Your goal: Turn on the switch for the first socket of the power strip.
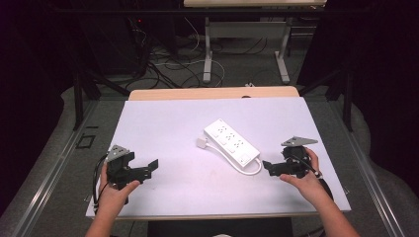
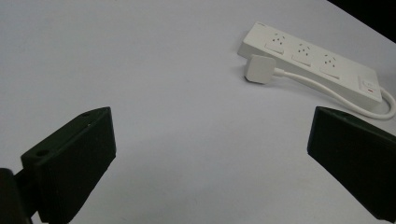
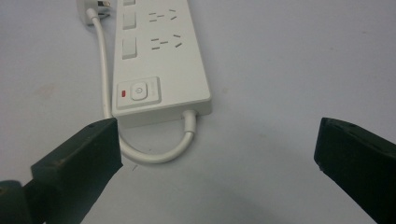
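High view: near the bench's front corners, the left hand-held gripper (image 1: 150, 167) and right hand-held gripper (image 1: 267, 166) sit spread, flanking the power strip (image 1: 231, 140) mid-bench, likely ready to grab it from both ends.

White table (image 1: 163, 123), power strip (image 1: 231, 138) on it

From above the near edge we look forward and down on the table (image 1: 163, 118). Our two gripper views sit low and close, facing inward; all share the power strip (image 1: 231, 138).
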`<action>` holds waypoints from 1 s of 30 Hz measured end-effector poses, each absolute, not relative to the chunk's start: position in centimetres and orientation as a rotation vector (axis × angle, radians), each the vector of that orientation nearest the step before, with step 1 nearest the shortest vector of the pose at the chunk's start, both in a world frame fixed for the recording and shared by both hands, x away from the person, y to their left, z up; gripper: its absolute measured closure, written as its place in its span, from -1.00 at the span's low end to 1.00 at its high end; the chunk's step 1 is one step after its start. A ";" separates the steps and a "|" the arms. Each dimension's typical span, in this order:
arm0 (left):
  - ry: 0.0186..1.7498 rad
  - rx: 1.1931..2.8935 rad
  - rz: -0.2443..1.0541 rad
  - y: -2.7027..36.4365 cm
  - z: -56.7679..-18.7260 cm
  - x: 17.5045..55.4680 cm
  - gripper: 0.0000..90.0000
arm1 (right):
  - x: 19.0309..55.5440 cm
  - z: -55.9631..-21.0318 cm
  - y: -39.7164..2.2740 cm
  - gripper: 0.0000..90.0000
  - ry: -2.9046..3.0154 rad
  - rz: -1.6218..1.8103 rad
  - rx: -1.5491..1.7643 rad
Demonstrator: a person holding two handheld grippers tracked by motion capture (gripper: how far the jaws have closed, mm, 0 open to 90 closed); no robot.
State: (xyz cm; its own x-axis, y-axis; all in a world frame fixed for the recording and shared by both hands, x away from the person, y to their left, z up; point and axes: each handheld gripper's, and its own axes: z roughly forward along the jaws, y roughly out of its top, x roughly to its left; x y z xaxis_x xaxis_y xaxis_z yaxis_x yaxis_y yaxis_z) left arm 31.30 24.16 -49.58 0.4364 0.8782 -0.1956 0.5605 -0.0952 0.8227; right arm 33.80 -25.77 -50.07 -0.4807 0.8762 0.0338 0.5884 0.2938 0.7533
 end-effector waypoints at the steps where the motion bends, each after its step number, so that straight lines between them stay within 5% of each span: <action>1: 1.239 1.776 0.437 24.2 -49.6 31.3 -0.98 | 33.8 -50.1 -25.7 -0.99 2.185 1.013 1.318; 30: 1.245 1.776 0.436 24.3 -49.6 31.3 -0.98 | 35.3 -49.6 -24.9 -0.97 2.267 0.981 1.290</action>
